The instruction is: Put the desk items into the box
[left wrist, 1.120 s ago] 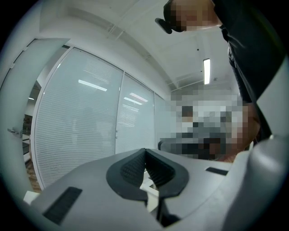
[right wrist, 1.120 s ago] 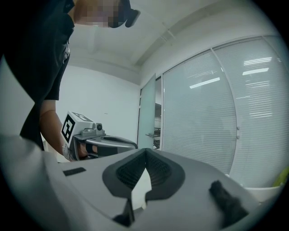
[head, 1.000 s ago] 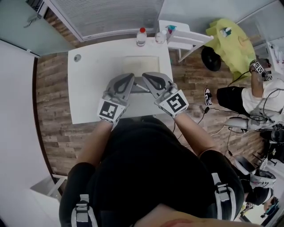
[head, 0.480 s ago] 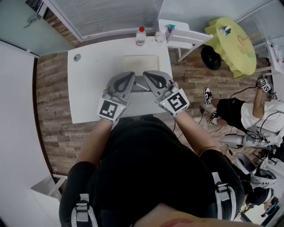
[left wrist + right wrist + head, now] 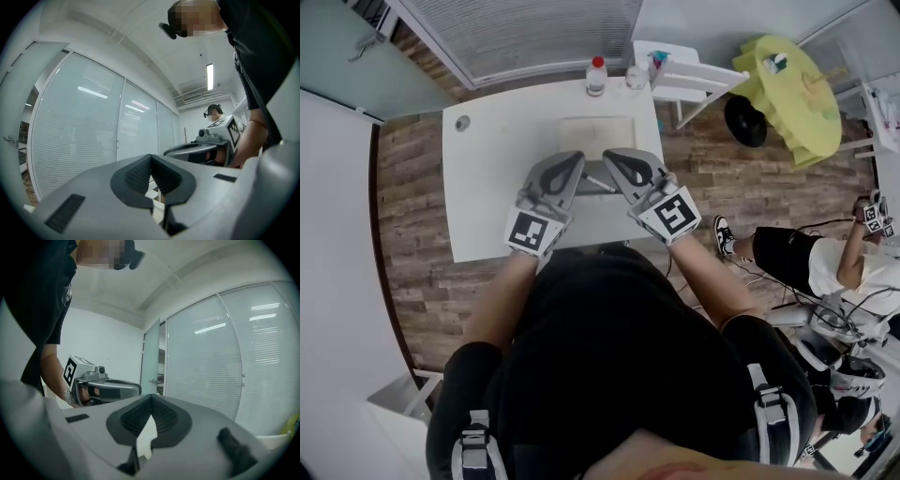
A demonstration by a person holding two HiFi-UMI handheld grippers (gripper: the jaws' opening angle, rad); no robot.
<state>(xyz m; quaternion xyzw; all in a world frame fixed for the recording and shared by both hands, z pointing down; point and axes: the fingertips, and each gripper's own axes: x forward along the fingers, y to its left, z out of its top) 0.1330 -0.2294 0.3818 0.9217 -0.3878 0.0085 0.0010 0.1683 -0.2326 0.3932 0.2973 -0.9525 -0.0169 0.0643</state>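
The left gripper [image 5: 572, 169] and the right gripper [image 5: 619, 167] rest side by side on the near half of the flat white desk [image 5: 487, 197], their noses angled in toward each other and almost meeting. Each gripper's own view shows its dark ribbed pads pressed together with nothing between them, so both are closed and empty.

The shallow, pale cream rectangular box [image 5: 597, 136] lies just beyond the noses, near the middle of the desk. The clear plastic bottle with a red cap [image 5: 597, 77] stands upright at the far edge, behind the box, and a small clear container [image 5: 637, 77] stands just to its right; what that container is cannot be told. A small round grey disc [image 5: 464, 122] sits near the far left corner and may be a fitting of the desk rather than a loose item.

Nothing looks packed yet, so the risks lie in the first reach:
- The bottle is tall, round and right at the edge, so a nudge from closed or half-opened jaws would likely tip it or roll it off the back.
- Reaching over the box with a low gripper could push the light box toward the two items.
- The grippers sit so close that lifting both at once could knock them together.
- The box looks shallow, so a bottle set upright in it may topple out.
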